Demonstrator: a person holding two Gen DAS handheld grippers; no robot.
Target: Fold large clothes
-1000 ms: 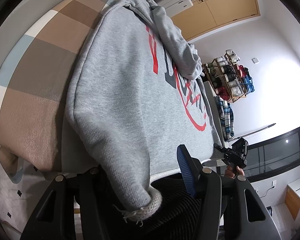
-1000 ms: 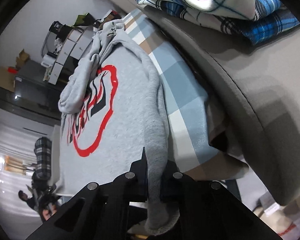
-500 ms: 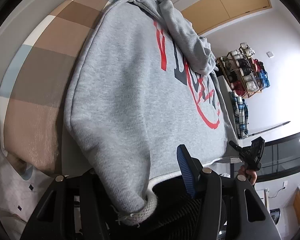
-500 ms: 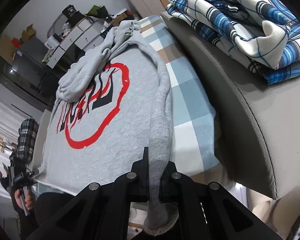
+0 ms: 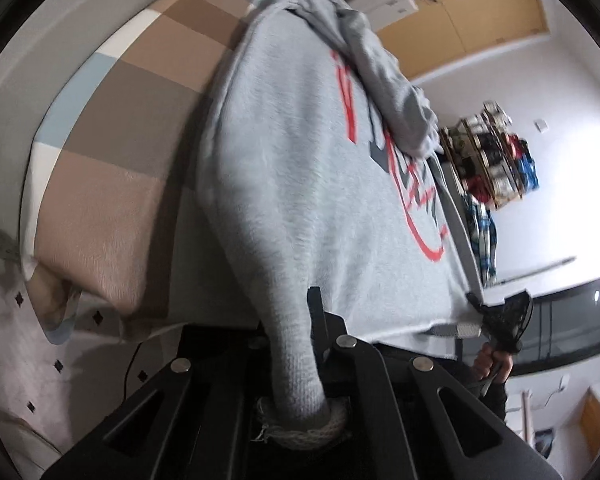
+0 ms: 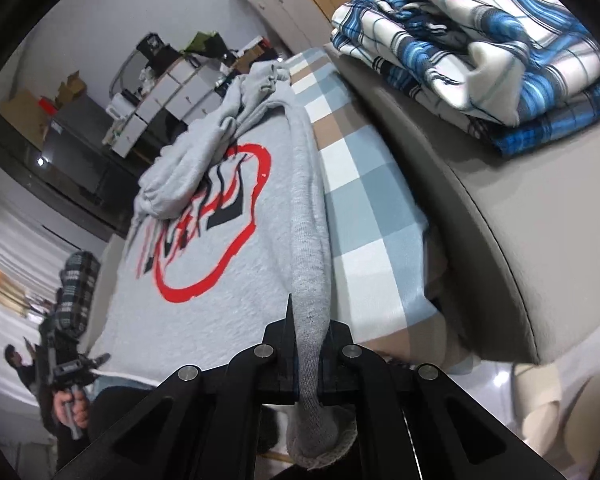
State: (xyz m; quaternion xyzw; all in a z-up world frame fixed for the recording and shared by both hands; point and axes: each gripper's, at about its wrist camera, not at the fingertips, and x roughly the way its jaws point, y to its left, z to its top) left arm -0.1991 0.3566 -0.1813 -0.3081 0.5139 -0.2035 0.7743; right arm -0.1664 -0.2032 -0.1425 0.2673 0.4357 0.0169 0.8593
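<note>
Grey sweatshirt [image 5: 308,184] lies print-up along checked bed cover [image 5: 112,184], hem at near edge. Left gripper [image 5: 300,344] jaws have just closed, now clamp hem corner. Right gripper [image 6: 308,344] clamped on other corner. Both corners secured: ready to lift and fold.

The sweatshirt's [image 5: 300,184] bottom corners vanish between black tool bodies; the shelf's [image 5: 496,160] contents are too blurred to tell
</note>
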